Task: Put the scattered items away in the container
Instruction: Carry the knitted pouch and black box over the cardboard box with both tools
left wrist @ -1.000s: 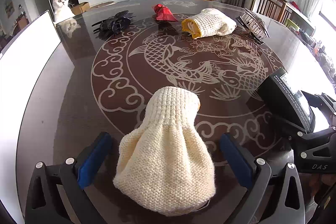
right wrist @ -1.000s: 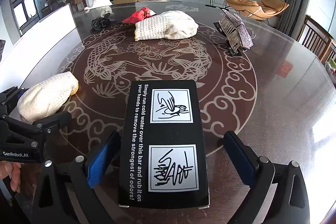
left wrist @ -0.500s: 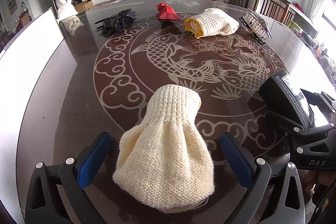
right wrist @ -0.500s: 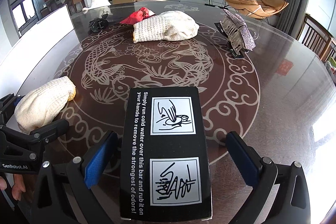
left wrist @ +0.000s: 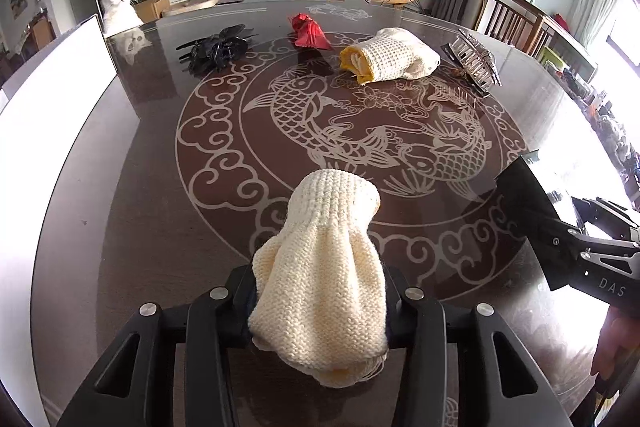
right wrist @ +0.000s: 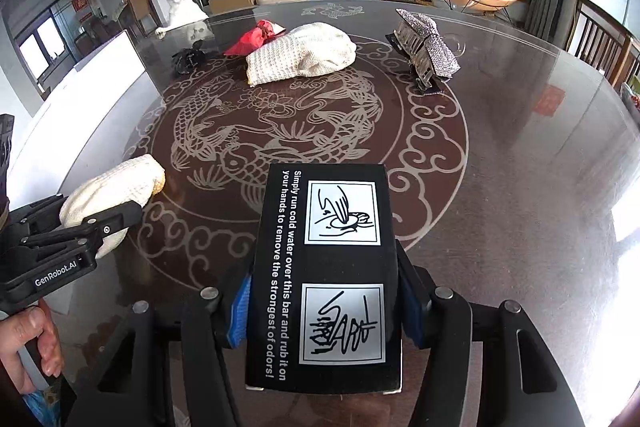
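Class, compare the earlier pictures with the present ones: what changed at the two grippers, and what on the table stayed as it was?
Both grippers went from wide open to closing. The left gripper now presses on the cream knitted pouch; the right gripper clamps the black box. The red packet, black hair claw, second knitted pouch and sparkly clip stayed put on the table.

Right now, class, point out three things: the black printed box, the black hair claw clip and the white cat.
Black printed box [right wrist: 325,279], right wrist view, its printed top face.
Black hair claw clip [left wrist: 218,47], left wrist view, its body.
White cat [left wrist: 117,3], left wrist view, its chest.
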A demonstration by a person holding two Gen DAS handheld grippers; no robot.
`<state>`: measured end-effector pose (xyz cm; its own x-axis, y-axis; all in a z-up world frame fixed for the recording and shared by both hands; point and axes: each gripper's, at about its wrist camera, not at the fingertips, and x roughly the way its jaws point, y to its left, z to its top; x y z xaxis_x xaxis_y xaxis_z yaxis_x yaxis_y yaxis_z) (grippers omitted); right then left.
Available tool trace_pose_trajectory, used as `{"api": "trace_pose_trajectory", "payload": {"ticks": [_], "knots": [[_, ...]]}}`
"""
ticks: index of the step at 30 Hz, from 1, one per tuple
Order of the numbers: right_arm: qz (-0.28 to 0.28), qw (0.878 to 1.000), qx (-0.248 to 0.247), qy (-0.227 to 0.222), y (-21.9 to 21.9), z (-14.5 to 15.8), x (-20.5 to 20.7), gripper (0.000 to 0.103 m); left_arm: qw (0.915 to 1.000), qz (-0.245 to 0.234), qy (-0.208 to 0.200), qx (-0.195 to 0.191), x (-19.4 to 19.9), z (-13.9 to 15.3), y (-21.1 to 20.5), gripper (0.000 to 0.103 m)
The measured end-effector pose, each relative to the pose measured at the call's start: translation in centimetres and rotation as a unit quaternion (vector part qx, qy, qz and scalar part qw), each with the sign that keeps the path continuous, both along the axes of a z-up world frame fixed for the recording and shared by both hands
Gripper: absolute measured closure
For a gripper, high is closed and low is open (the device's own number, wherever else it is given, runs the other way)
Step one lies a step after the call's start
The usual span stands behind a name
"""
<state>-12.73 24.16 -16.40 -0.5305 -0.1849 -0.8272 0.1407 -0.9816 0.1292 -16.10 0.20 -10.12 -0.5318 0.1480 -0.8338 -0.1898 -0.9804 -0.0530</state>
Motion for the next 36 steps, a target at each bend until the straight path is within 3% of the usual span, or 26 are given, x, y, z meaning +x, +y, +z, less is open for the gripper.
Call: {"api": "trace_pose_trajectory", "payload": {"ticks": [14, 27, 29, 36], "knots": [[0.051, 0.998, -0.004, 0.029, -3.9, 3.9, 2.1, 0.044, 0.9966, 0.019, 0.078, -0.016, 4.8, 6.5, -1.9, 0.059], [0.107, 0.994, 0.002, 0.039, -10.3, 6.3, 1.6, 0.044, 0.9918, 0.047, 0.115, -0.028, 5.9, 9.3, -6.0, 0.059], [0.115, 0.993, 0.003, 0.038, -11.2, 6.6, 1.4, 0.044, 0.9925, 0.050, 0.111, -0.016, 5.9, 9.3, -6.9, 0.059], [0.176, 0.983, 0.016, 0.044, -16.8, 9.2, -0.3, 0.044, 0.9908, 0.073, 0.078, 0.083, 5.7, 11.0, -14.0, 0.059]]}}
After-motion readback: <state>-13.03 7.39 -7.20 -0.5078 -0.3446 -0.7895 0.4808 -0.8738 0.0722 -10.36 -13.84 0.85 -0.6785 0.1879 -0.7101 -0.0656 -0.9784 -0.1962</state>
